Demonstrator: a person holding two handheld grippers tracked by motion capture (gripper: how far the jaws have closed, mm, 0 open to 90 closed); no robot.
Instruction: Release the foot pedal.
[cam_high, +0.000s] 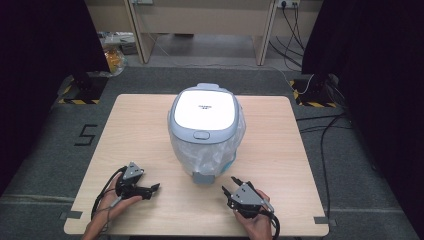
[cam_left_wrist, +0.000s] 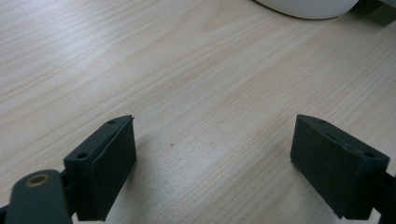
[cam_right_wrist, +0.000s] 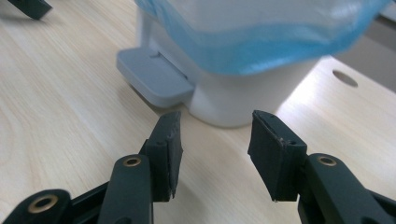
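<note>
Here we are at the desk (cam_high: 150, 125), and the pedal bin (cam_high: 205, 132) stands square in the middle of it, lid down, white top facing the ceiling. A clear liner bag (cam_high: 230, 145) with a blue hem is pulled over the body and hangs outside below the lid rim, loose and crinkled around the sides. From the right gripper view that blue edge (cam_right_wrist: 261, 56) droops low over the white base, with the grey foot pedal (cam_right_wrist: 154, 77) poking out toward the person.

Right tool (cam_high: 231, 189) sits just in front of the bin, near the pedal, jaws partway apart and nothing between them; in its own view the two black pads frame the bin's base without touching it. Left tool (cam_high: 152, 189) rests low over the desk on the person's left side, well apart from the bin, jaws spread wide over bare wood (cam_left_wrist: 210, 93), holding nothing either.

So where does that leave the job? By my reading the bag is on the bin and the lid is shut, which looks like the bulk of the lining work done. What may remain is tidying: the bag's skirt looks uneven, bunched on the right side, and the hem hangs close over the pedal. Whether the bag is properly seated inside, I cannot tell with the lid closed. Neither tool has a grip on anything right now.
</note>
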